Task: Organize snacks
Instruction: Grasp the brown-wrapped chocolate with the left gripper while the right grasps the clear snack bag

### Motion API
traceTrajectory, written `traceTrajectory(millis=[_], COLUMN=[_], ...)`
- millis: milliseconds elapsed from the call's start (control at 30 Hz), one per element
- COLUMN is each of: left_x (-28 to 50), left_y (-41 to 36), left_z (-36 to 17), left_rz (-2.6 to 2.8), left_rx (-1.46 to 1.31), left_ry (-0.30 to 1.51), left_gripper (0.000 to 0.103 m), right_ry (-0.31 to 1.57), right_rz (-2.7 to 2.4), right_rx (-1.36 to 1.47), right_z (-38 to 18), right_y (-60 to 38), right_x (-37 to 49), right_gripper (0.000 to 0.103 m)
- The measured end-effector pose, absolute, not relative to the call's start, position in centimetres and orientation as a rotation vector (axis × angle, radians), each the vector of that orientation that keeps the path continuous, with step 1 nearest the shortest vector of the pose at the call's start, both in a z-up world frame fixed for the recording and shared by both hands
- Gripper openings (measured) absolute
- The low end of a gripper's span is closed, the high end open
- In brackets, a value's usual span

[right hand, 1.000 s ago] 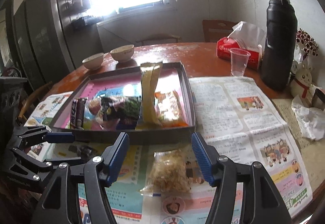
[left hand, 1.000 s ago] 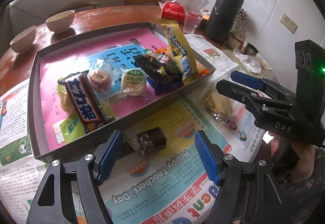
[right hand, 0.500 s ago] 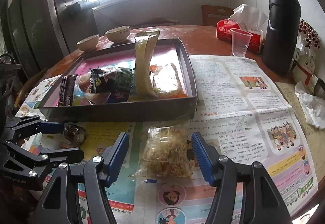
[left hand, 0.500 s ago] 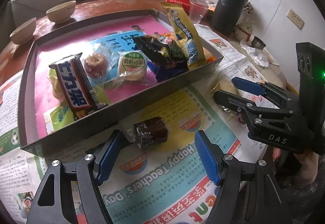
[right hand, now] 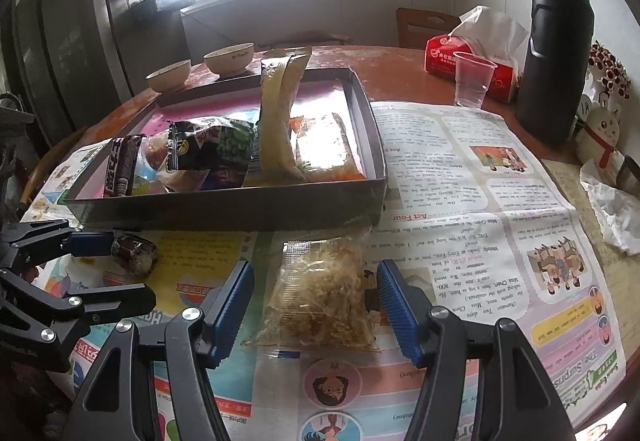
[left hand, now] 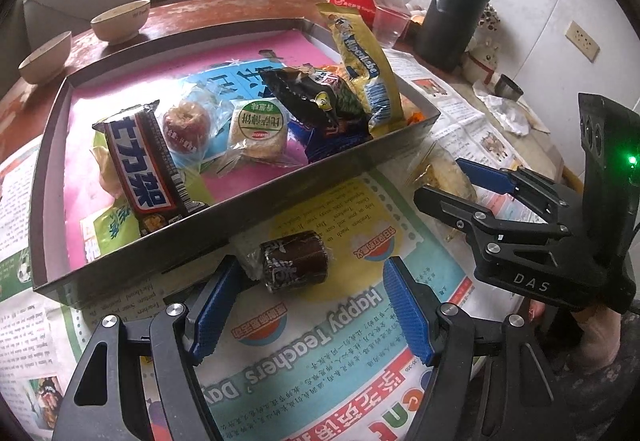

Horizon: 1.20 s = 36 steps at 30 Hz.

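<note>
Just outside tray wall, brown roll, claws wide

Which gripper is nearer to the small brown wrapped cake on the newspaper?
Left. The left gripper is open around the brown wrapped cake; the right gripper is off to its right, straddling the clear bag of shredded snack.

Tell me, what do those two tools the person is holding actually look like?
Each is a black frame of hinged bars joined by silver screws. The left tool and right tool both end in two fingers faced with ribbed blue pads. Seen from the left camera, the right tool's body bears white lettering "DAS" and a black upright block with a glowing green light.
</note>
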State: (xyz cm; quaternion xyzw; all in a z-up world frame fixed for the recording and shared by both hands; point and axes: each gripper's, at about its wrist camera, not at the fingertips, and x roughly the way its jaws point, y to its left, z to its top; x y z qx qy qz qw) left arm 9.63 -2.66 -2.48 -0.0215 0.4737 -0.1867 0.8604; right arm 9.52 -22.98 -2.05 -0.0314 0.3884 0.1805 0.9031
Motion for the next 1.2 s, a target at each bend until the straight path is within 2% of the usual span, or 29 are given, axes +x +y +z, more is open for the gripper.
traceTrajectory(millis=[367, 433, 533, 1200], left_x=[9.6, 9.6, 9.6, 9.1], left_y=[-2.9, -3.0, -3.0, -3.7], left_z=[-2.4, -2.4, -2.5, -2.6], left_rz=[-0.398, -0.399, -0.404, -0.387], left_rx=[-0.034, -0.031, -0.032, 0.011], left_ry=[0.974, 0.969, 0.963, 0.942], left_gripper=[0.067, 0.059, 0.053, 0.053], right_ry=[0.809, 0.81, 0.813, 0.768], right_rz=[0.371, 0.37, 0.374, 0.383], right_rx=[-0.055, -0.059, -0.06, -0.129], right_z=[-2.3, -2.4, -2.6, -2.9], right_y=[-23.3, -23.3, -23.2, -22.3], right_x=[9.6, 9.7, 9.7, 9.2], right_gripper=[0.064, 0.064, 0.063, 0.05])
